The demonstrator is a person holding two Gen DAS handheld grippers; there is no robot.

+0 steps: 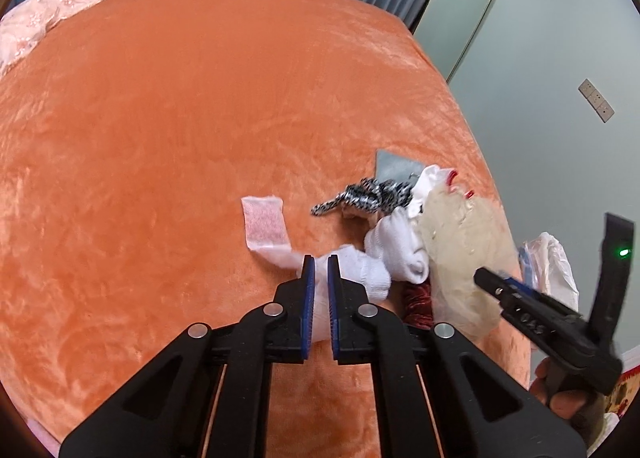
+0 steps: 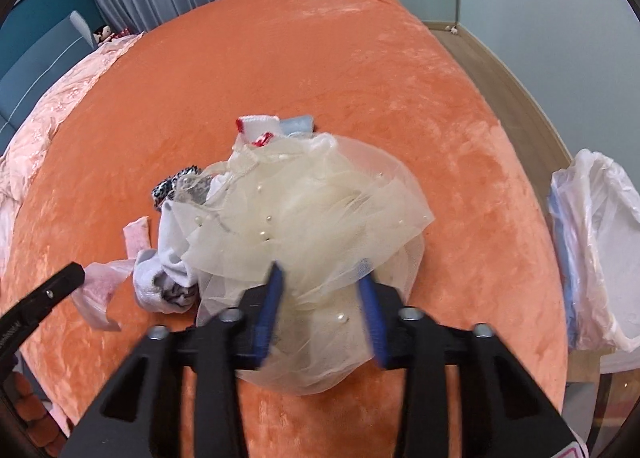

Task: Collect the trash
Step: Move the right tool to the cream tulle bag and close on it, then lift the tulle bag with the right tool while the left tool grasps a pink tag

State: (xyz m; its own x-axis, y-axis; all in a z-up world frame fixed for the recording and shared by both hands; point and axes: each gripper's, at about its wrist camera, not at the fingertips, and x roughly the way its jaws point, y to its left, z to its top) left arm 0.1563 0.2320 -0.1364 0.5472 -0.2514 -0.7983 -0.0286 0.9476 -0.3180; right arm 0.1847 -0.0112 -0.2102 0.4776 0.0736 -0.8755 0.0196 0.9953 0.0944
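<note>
A long white tissue strip (image 1: 266,226) lies on the orange bed (image 1: 200,97), its near end pinched between the pads of my left gripper (image 1: 319,264), which is shut on it. The strip also shows in the right wrist view (image 2: 100,286). Beside it is a pile: white socks (image 1: 400,250), a black-and-white patterned cloth (image 1: 368,195) and a cream tulle piece with pearls (image 2: 304,209). My right gripper (image 2: 322,278) is open, its jaws either side of the tulle. It also shows in the left wrist view (image 1: 486,278).
A bin lined with a white plastic bag (image 2: 600,250) stands on the floor right of the bed. A pink quilt (image 2: 48,117) lies at the bed's far left. Curtains and a wall are behind. A grey flat piece (image 1: 394,165) lies behind the pile.
</note>
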